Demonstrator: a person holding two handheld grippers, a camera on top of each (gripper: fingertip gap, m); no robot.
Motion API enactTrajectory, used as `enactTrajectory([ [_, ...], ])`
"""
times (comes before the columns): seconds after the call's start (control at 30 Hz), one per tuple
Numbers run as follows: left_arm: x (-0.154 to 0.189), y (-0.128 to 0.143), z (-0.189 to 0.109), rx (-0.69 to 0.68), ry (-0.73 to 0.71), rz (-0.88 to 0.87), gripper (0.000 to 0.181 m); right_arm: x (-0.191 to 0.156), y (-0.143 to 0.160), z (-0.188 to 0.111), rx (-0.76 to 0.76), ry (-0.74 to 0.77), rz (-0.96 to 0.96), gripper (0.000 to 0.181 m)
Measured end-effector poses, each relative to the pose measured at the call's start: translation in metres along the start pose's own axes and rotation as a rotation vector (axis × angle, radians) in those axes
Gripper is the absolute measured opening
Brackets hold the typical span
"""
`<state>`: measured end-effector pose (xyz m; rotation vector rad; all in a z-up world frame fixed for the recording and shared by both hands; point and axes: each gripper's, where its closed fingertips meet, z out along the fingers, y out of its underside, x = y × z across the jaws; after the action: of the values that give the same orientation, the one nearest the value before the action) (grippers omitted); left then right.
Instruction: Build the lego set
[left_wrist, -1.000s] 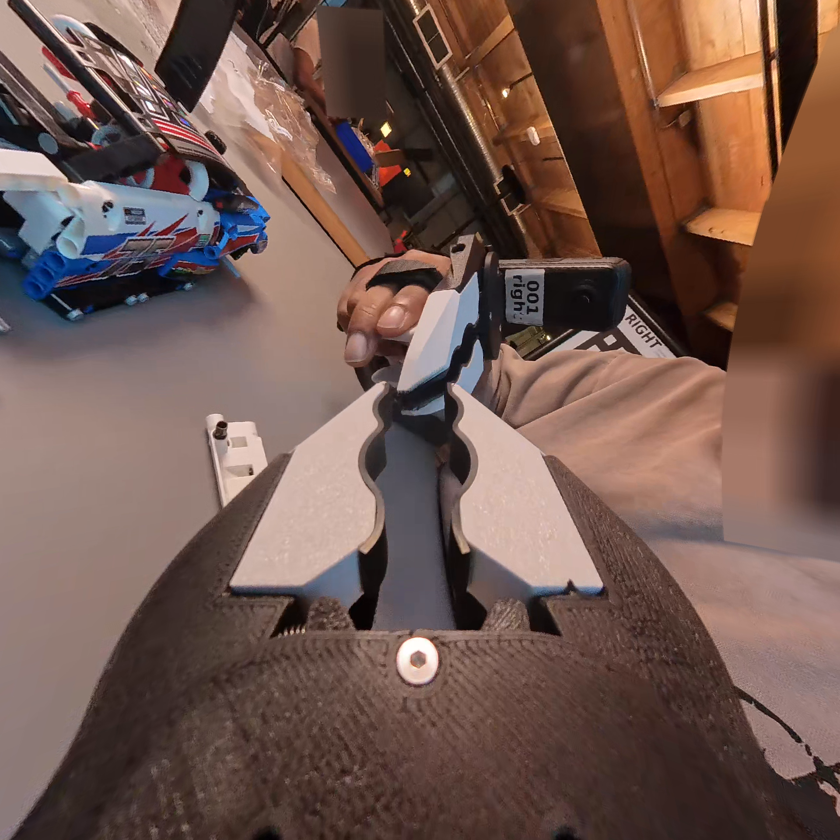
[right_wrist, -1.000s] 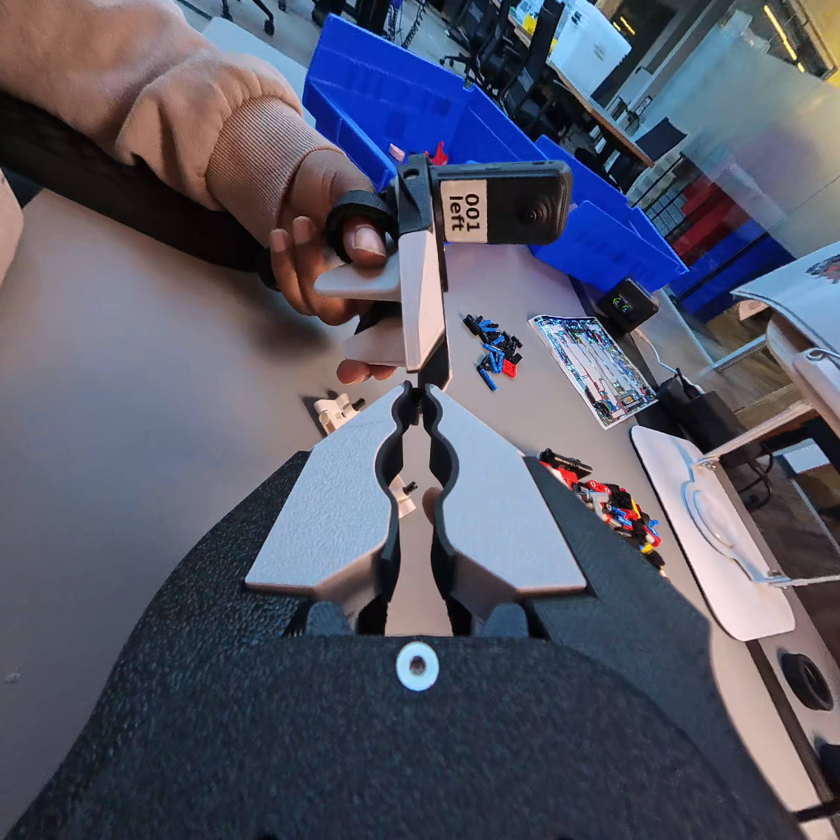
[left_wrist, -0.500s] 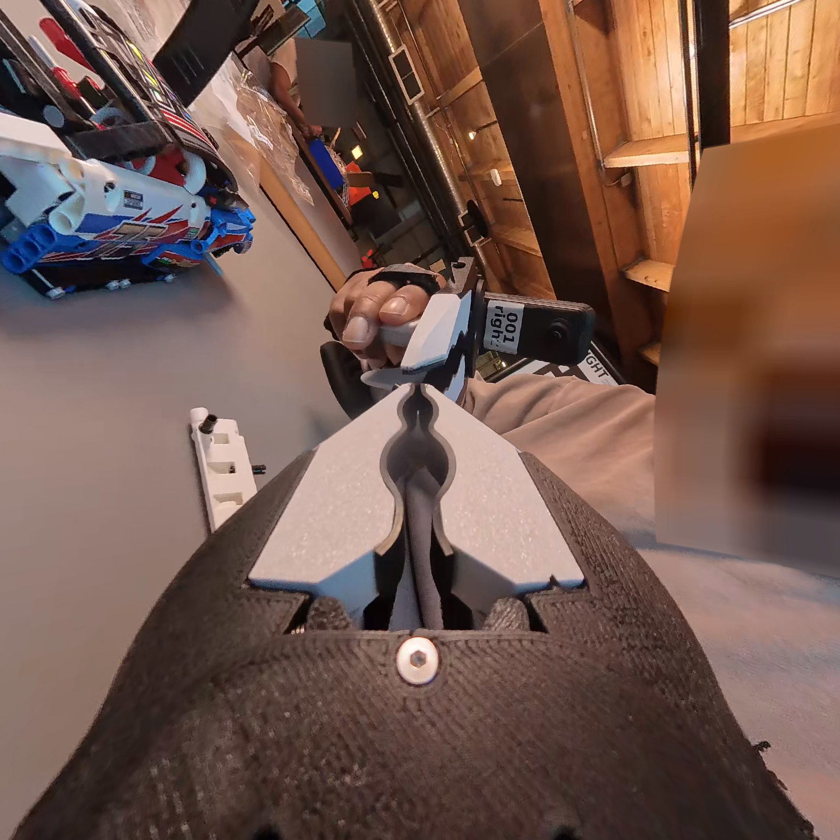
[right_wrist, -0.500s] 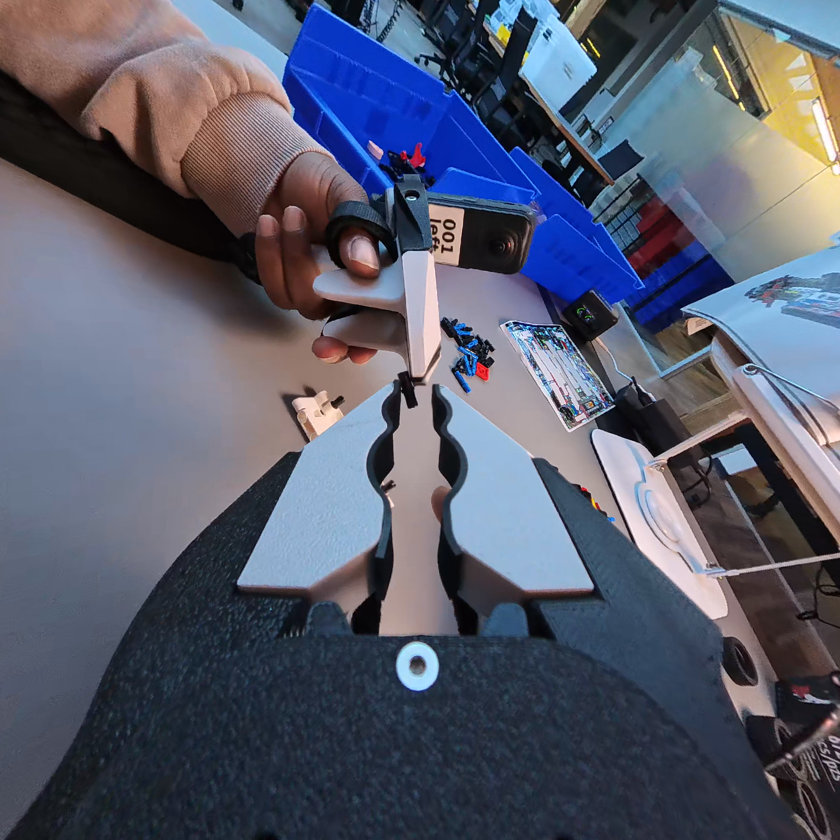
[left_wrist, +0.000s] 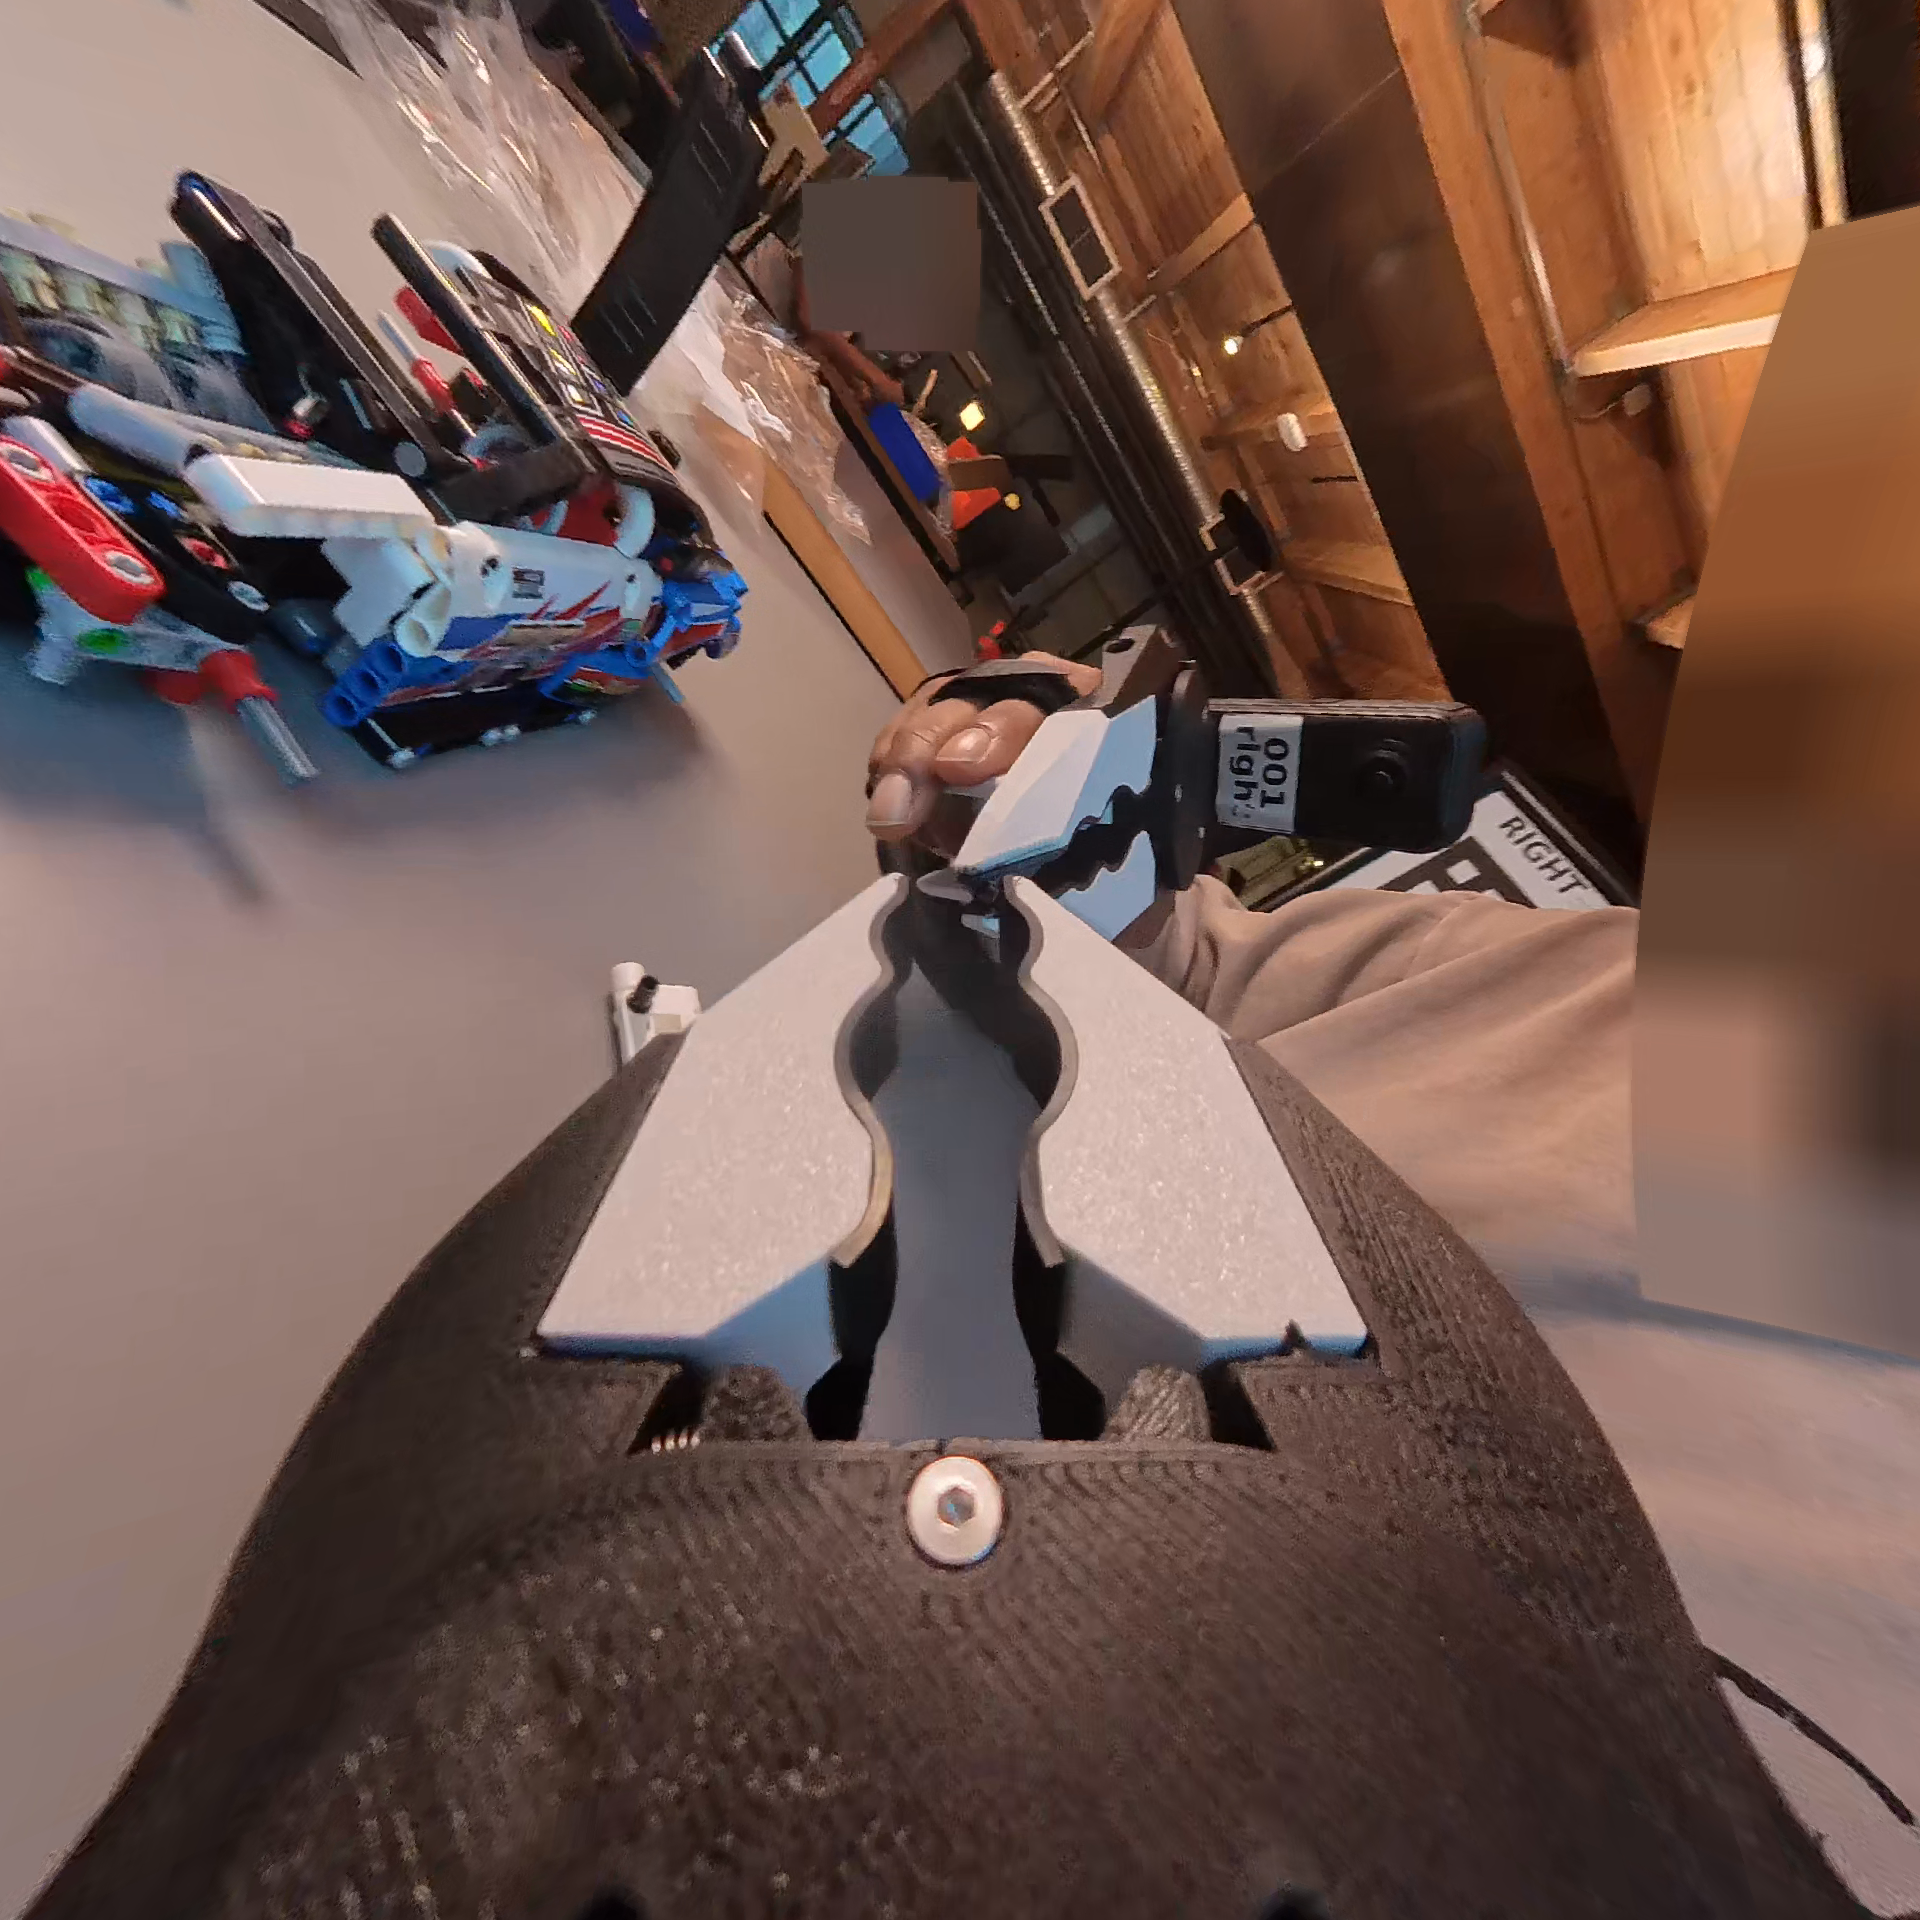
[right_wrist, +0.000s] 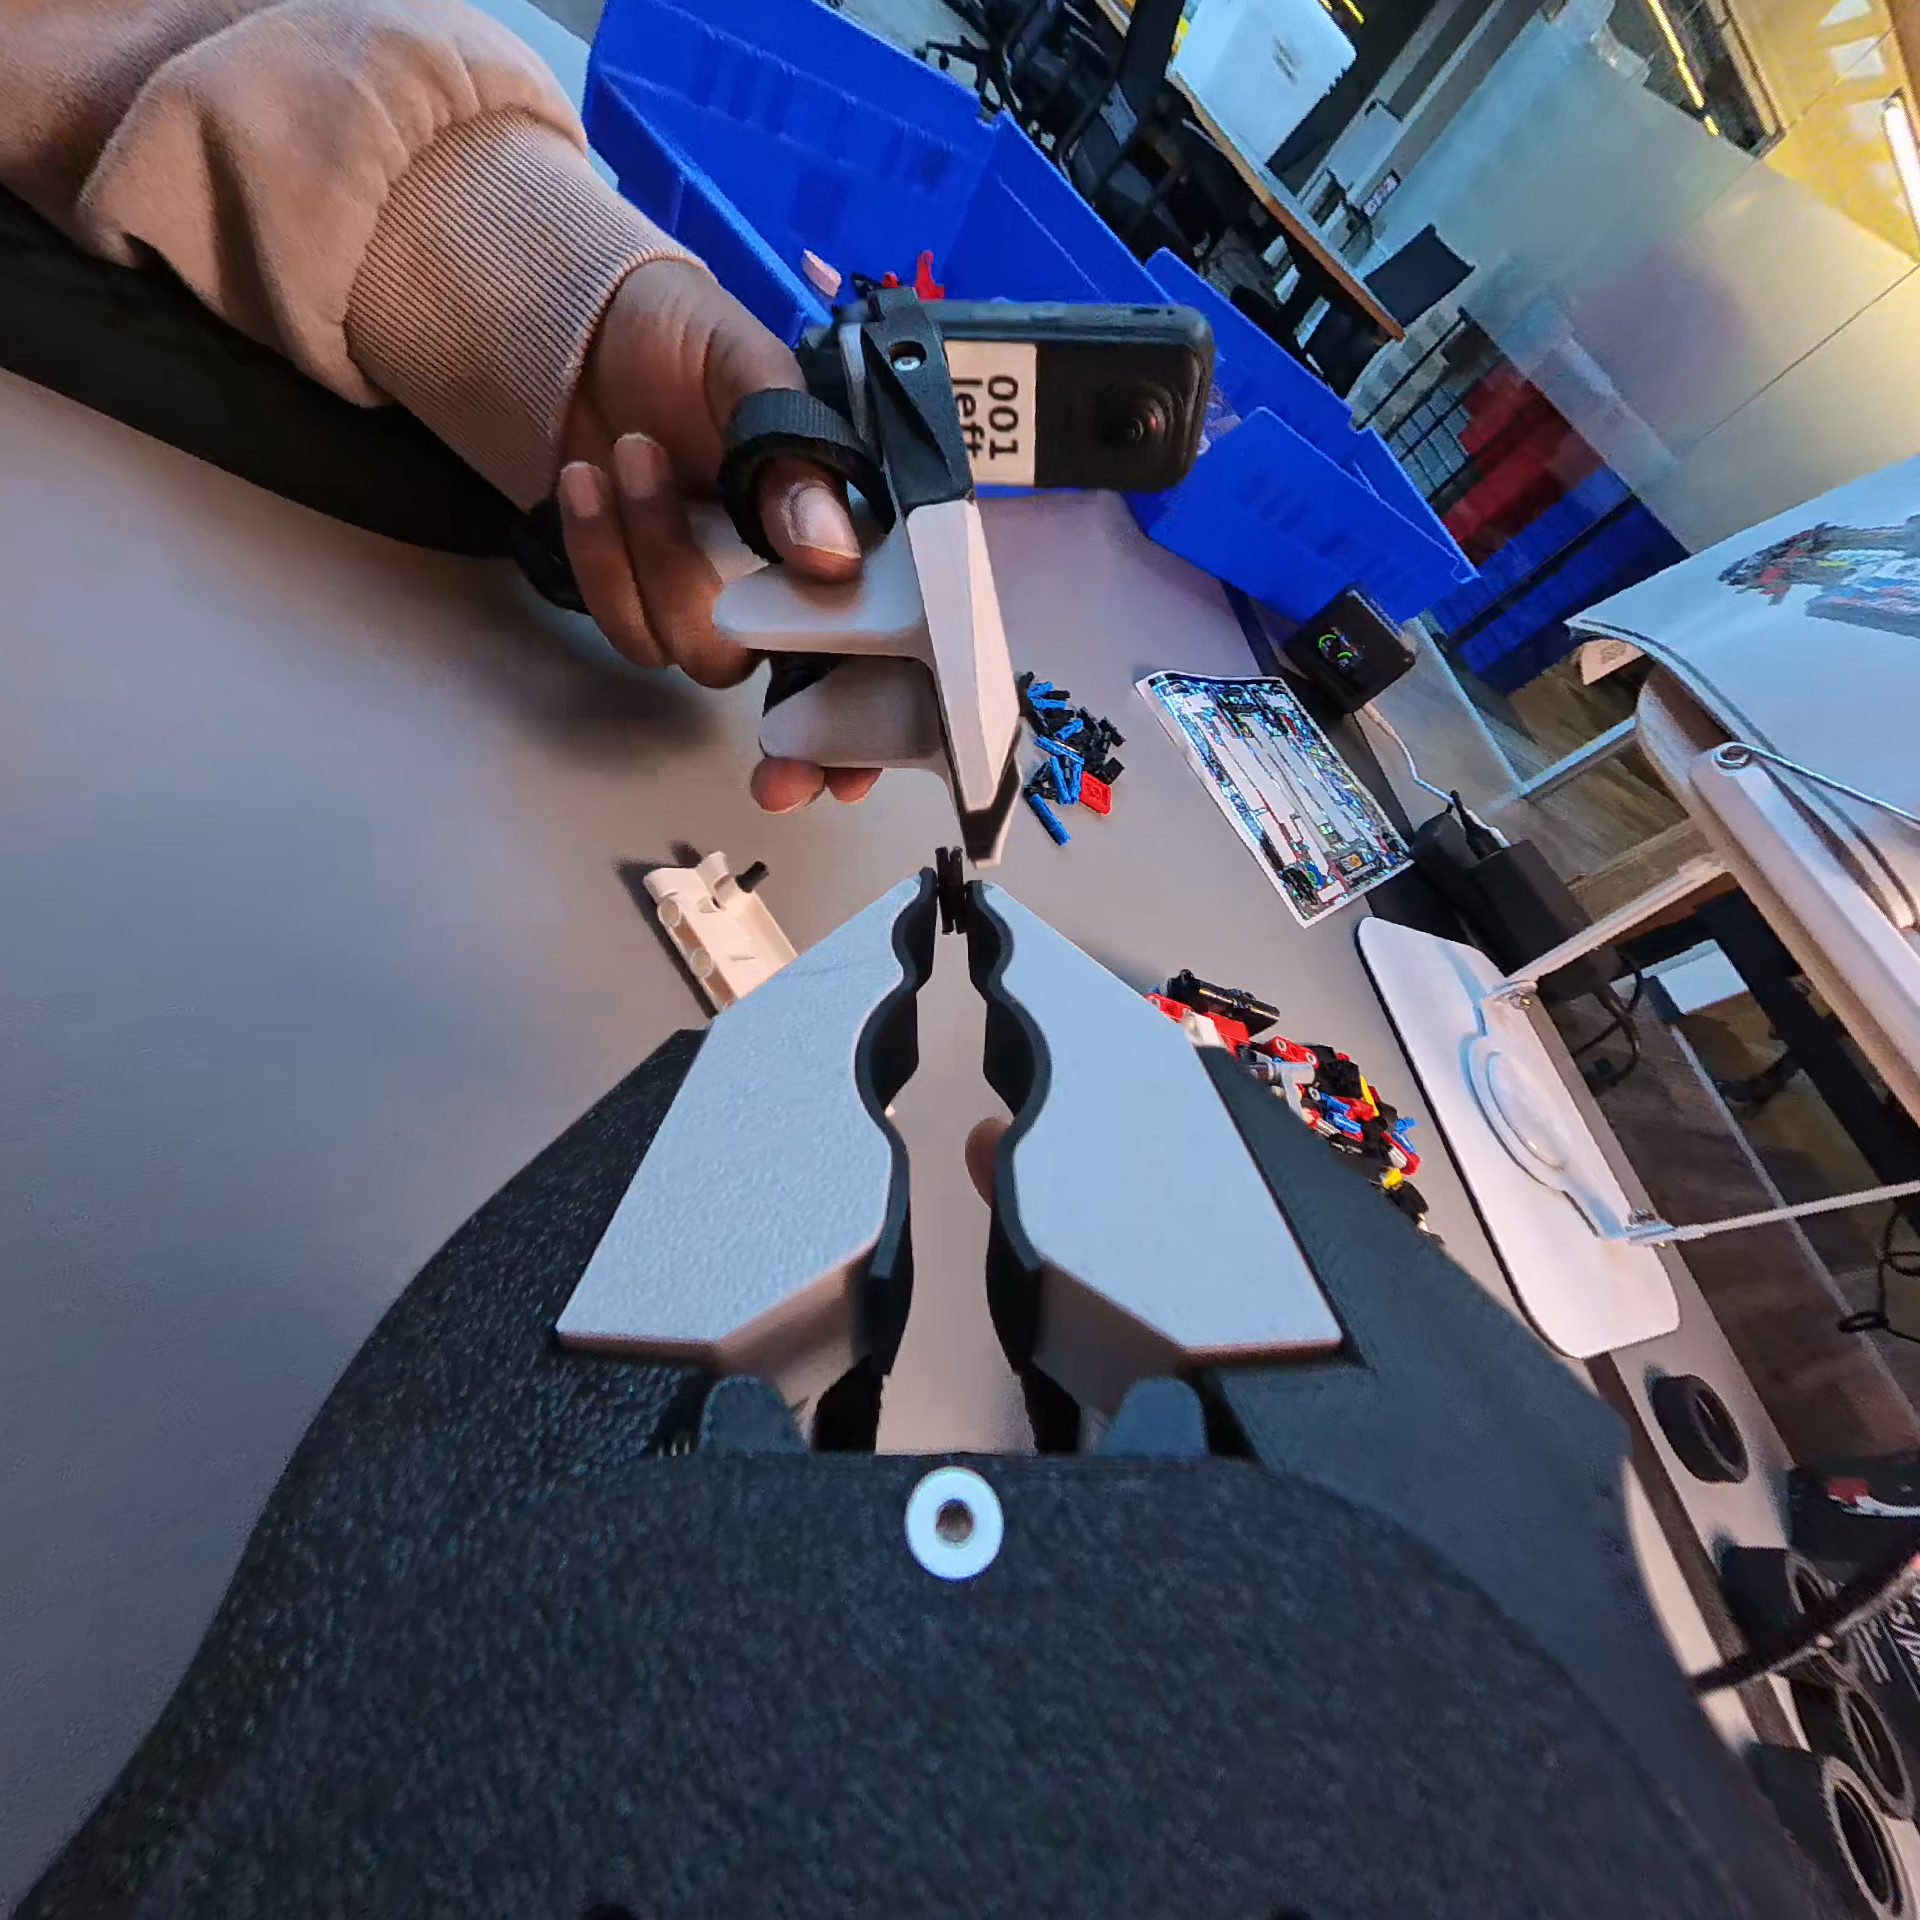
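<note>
My right gripper is shut on a small black pin that sticks out past its tips, held above the grey table. My left gripper is open and empty. In the right wrist view its fingers hang just above and to the right of the pin, apart from it. In the left wrist view the right gripper's fingers point down into the gap between my left jaws. A white lego piece with a black pin in it lies on the table below; it also shows in the left wrist view.
A part-built lego car stands at the far left. A pile of blue and black pins, a printed sheet, mixed parts, blue bins, a white stand base and black tyres lie to the right. My left and right fingertips are right by each other.
Half a second ago my left gripper held the black pin and the right was open. Now the right has shut on the pin; the left has opened and lifted off it.
</note>
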<state>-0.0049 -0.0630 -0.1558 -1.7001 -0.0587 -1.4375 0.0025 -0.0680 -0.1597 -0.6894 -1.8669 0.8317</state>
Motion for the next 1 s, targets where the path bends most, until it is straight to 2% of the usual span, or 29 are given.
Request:
enactTrajectory([
  [0.13,-0.001,0.005,0.004,-0.027,-0.031,0.039,0.019,0.0,0.004,0.004,-0.041,0.029,-0.056,0.002],
  [0.33,-0.001,0.012,0.008,-0.063,-0.038,0.049,0.003,-0.003,0.005,0.009,-0.078,0.039,-0.106,0.002],
  [0.6,0.019,0.012,0.007,-0.067,0.09,0.034,0.001,-0.006,-0.014,-0.003,0.094,-0.057,0.092,0.006],
  [0.83,0.02,0.014,0.008,-0.074,0.1,0.024,0.001,-0.006,-0.017,-0.005,0.121,-0.06,0.118,0.001],
  [0.93,0.013,0.012,0.006,-0.091,0.01,0.11,0.006,-0.004,-0.012,-0.004,0.09,-0.074,0.17,0.001],
  [1.0,-0.005,0.009,-0.004,-0.148,-0.169,0.26,0.02,-0.006,-0.002,-0.005,0.026,-0.103,0.213,0.001],
])
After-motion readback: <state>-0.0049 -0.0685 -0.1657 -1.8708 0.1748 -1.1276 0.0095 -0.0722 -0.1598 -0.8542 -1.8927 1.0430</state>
